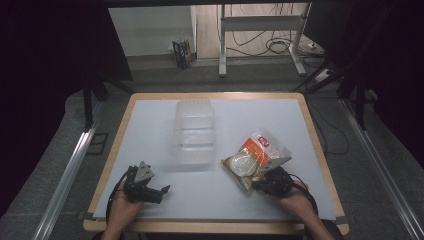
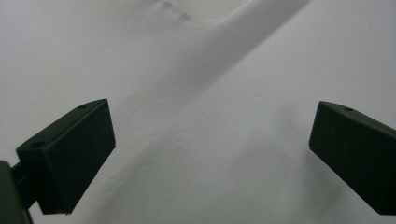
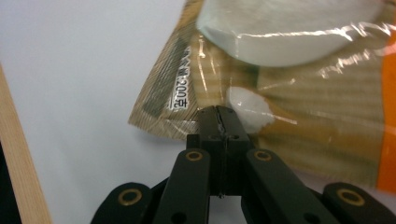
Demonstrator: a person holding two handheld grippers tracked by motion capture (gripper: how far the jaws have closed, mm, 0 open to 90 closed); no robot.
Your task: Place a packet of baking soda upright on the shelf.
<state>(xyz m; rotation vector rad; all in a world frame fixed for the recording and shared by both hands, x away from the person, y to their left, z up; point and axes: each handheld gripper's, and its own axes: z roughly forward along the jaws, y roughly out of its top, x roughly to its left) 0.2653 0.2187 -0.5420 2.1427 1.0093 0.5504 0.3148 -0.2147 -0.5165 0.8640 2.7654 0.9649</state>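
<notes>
A clear plastic packet (image 1: 256,154) with orange and tan print and white round pieces inside lies on the white table mat (image 1: 150,125) at the right. My right gripper (image 1: 261,181) is shut on its near edge. In the right gripper view the packet (image 3: 299,93) spreads out ahead and the right gripper (image 3: 218,115) pinches its striped seam with the jaws pressed together. My left gripper (image 1: 162,191) rests at the front left, held in a hand, its jaws wide apart. The left gripper (image 2: 210,149) has only bare mat between its jaws.
A clear plastic container (image 1: 194,131) stands in the middle of the mat, left of the packet; its corner (image 2: 210,7) shows in the left gripper view. The table's wooden rim (image 1: 320,150) frames the mat. Beyond the table are a metal stand and cables on the floor.
</notes>
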